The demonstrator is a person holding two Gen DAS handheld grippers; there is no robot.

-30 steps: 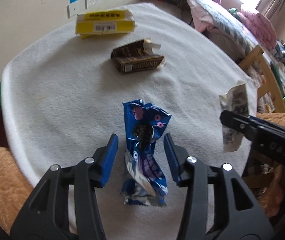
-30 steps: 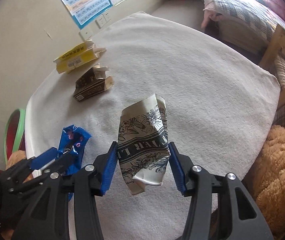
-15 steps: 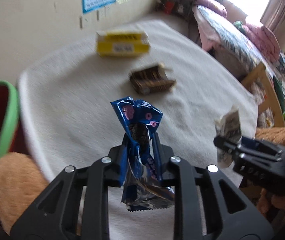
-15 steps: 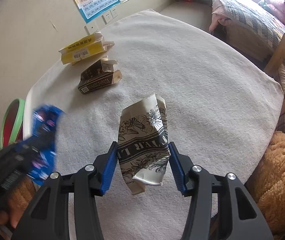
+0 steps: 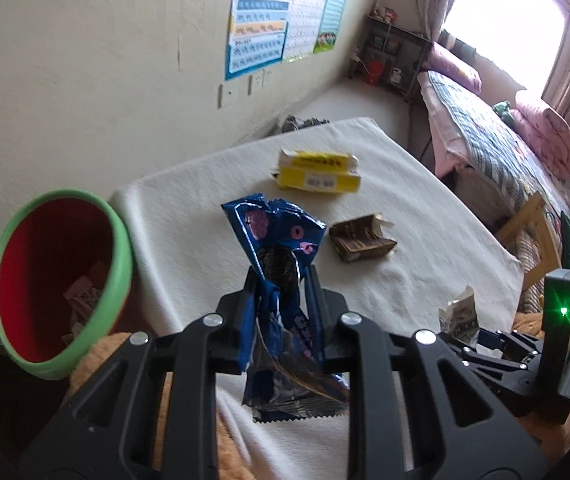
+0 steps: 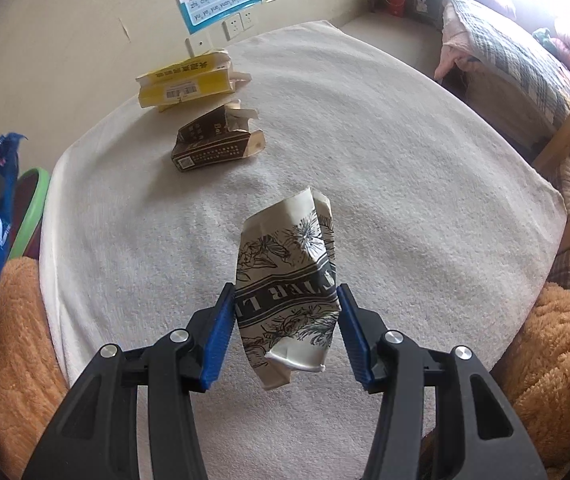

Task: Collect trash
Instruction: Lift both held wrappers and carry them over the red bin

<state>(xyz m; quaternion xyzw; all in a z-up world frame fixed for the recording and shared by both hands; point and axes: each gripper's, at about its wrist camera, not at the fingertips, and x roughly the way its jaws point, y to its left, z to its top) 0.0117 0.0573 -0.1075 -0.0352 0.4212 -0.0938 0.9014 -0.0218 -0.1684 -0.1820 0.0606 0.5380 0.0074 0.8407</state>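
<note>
White-clothed table (image 6: 405,168), crumpled blue wrapper (image 5: 273,248) in left claw (image 5: 279,292)

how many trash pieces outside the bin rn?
4. Blue wrapper in the left gripper; printed paper bag in the right gripper; yellow box and brown box on the table. Bin holds scraps too.

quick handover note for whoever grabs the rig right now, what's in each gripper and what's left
Left gripper: shut on the blue cookie wrapper, lifted near the red bin.
Right gripper: shut on the crumpled black-and-white paper packet, held above the table.
Bin already holds some scraps.
Left to do: drop both, then collect the yellow box and brown box.
</note>
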